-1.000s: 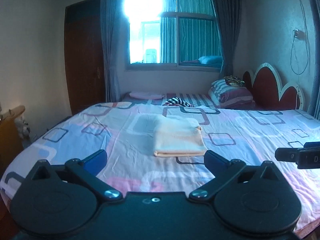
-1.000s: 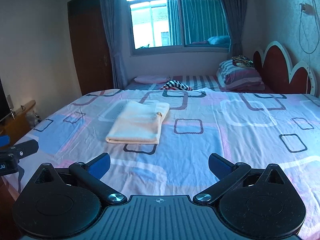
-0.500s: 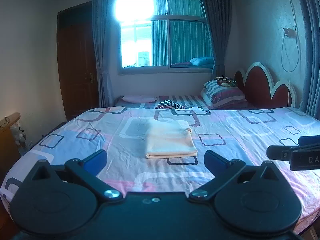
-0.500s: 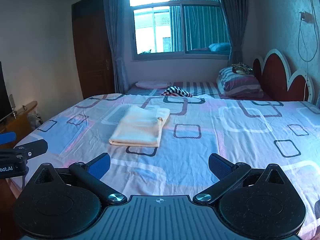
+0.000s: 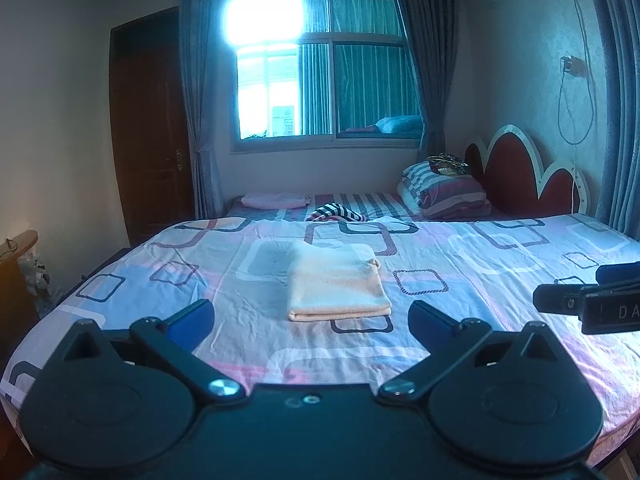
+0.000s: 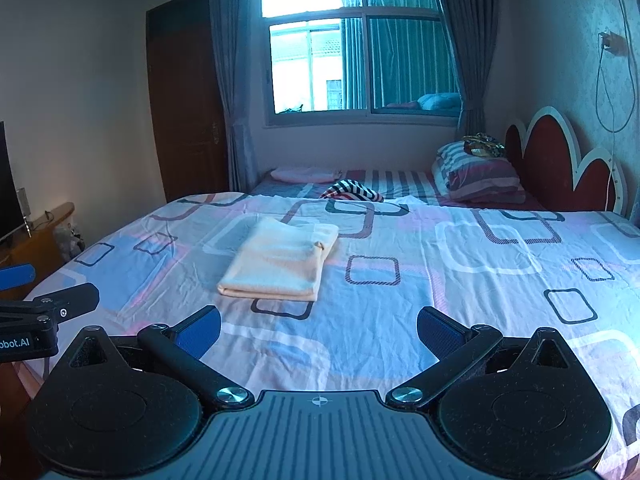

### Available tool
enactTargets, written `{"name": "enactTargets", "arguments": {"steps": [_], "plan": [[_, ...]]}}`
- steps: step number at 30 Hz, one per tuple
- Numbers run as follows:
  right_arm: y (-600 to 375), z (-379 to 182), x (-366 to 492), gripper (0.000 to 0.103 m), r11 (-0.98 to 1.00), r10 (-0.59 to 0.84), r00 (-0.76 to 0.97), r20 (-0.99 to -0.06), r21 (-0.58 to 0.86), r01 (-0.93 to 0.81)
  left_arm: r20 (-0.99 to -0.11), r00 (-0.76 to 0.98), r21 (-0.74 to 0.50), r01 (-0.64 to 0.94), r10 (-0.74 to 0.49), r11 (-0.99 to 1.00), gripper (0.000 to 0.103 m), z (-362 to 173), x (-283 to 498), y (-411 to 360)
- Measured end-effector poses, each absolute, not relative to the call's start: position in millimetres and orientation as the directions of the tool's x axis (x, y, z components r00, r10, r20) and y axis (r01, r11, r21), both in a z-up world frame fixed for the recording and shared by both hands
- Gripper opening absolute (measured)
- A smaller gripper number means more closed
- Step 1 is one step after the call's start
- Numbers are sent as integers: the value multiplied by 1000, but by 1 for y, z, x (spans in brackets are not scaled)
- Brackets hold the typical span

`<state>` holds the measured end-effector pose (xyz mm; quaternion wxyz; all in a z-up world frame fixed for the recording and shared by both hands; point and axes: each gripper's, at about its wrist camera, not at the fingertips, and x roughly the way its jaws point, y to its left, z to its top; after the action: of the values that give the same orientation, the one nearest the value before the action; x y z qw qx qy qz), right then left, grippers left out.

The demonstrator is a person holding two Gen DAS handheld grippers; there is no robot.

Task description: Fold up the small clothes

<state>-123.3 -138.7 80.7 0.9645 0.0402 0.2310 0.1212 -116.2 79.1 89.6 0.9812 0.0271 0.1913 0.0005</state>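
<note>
Right now I have both grippers held above the near edge of the bed (image 5: pixel 500 264), neither touching anything. The left gripper (image 5: pixel 311 316) has its jaws spread wide and empty, and so does the right gripper (image 6: pixel 319 330). The folded cream garment (image 5: pixel 336 284) lies flat on the patterned bedsheet (image 6: pixel 460 280), ahead of both grippers and well apart from them; from the left wrist view it sits almost centred between the jaws, while from the right wrist view it lies ahead and to the left. Its folded edge faces me, and its layers look neatly stacked. Farther back I can see a striped cloth (image 6: pixel 354 192) near the far edge of the bed, and a stack of striped bedding (image 5: pixel 446 194) by the red headboard (image 6: pixel 560 160).
</note>
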Motion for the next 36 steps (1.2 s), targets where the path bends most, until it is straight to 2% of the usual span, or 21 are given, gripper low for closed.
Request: {"name": "enactTargets", "arguments": {"steps": [36], "plan": [[-143, 81, -121, 103, 965, 261, 861, -438, 115, -234, -380, 925, 59, 22, 2, 998, 102, 92, -112, 80]]}}
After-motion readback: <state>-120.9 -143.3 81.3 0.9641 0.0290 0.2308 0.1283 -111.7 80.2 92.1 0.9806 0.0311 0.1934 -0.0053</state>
